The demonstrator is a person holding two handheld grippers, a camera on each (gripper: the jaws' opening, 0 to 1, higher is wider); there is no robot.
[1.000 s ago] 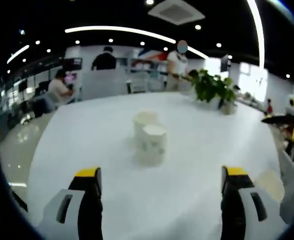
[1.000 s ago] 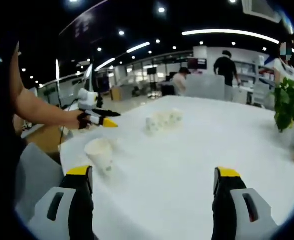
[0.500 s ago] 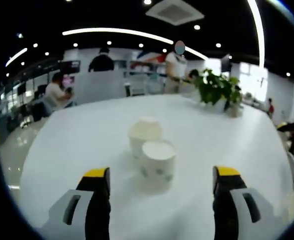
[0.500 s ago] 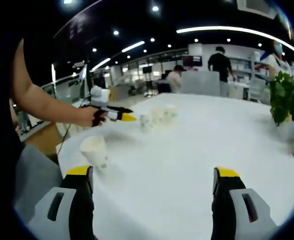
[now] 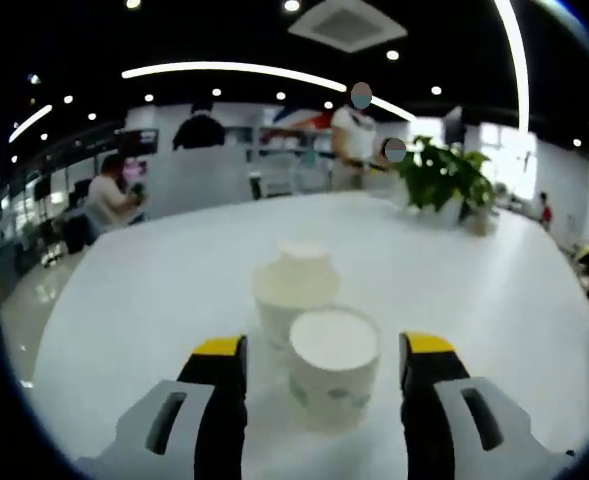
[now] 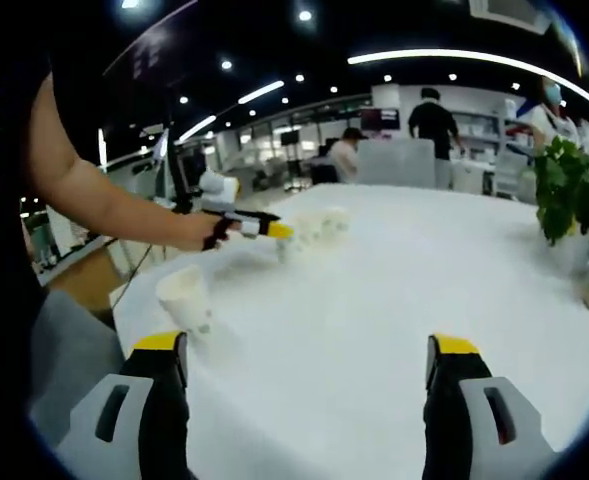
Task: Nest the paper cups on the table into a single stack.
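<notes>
1. Yellow tips on the left gripper (image 5: 321, 352) stand apart, one on each side of a paper cup (image 5: 334, 368).
2. Another cup (image 5: 294, 292) sits just behind, touching it.
3. Right gripper (image 6: 306, 350) is wide open, holding nothing.
4. One lone cup (image 6: 185, 301) stands near the white table (image 6: 394, 300) edge.

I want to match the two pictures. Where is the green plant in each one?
Left gripper view: the plant stands at the table's far edge, upper right.
Right gripper view: the plant is at the right edge.
Shared landmark: the white table, with paper cups on it.
</notes>
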